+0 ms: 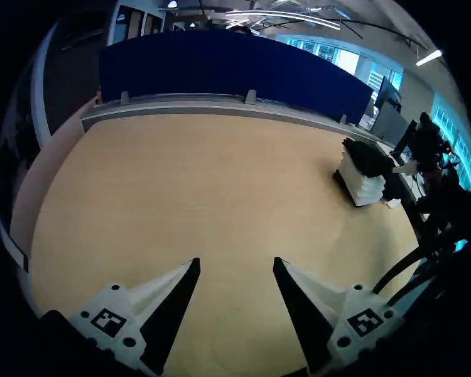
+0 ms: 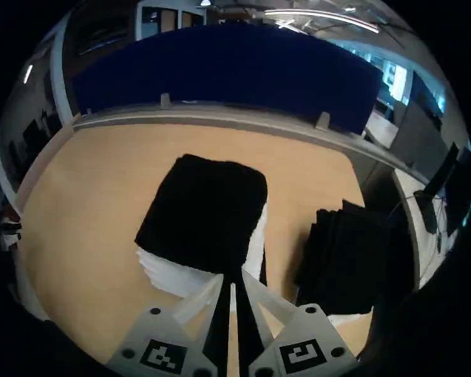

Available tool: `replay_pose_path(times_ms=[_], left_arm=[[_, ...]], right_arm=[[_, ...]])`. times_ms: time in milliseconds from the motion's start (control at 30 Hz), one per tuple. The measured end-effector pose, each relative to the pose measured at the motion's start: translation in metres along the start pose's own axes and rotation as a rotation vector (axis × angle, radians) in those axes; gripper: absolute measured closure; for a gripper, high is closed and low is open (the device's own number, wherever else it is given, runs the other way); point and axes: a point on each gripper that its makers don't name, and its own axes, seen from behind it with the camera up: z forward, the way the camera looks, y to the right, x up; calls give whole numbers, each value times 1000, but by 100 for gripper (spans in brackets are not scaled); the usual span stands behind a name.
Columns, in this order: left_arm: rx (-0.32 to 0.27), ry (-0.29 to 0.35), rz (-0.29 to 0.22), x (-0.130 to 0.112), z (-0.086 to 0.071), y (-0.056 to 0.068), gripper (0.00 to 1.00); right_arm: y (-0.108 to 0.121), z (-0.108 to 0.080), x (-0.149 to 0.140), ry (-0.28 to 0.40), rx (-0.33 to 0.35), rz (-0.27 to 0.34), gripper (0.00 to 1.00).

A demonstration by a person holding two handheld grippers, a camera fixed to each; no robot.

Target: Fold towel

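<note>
This is an open-plan office. A wide, light wood-topped desk [image 1: 204,188] ends at a long dark-blue fabric partition screen [image 1: 235,66] clipped along its back edge. Beyond it stand dark flat computer monitors [image 1: 386,116], with long white strip ceiling lights [image 1: 286,16] overhead and a row of bright windows [image 1: 348,60].

Dark tips of the right gripper [image 2: 234,279] merge with the near edge of the black folded towel [image 2: 204,210] at 6 o'clock, so whether they pinch cloth cannot be told; that towel hides most of the white towel stack [image 2: 173,273] beneath; the dark folded pile [image 2: 342,264] at 4 o'clock loses its layers in shadow; in the left gripper view, black desk equipment [image 1: 433,151] at 3 o'clock is too dim to identify.
</note>
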Motion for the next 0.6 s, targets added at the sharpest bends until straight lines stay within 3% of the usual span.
replay_pose_path(times_ms=[300,433,600], left_arm=[[6,-2,1,-3,-3,1,14],[6,0,3,-3,-5,1,14],[6,1,5,-4,-5,1,14]], right_arm=[[4,29,-33,-50,-33,99,95],[5,30,-32,-34,-42,122,93],[7,22,-31,-13,-61,122,84]])
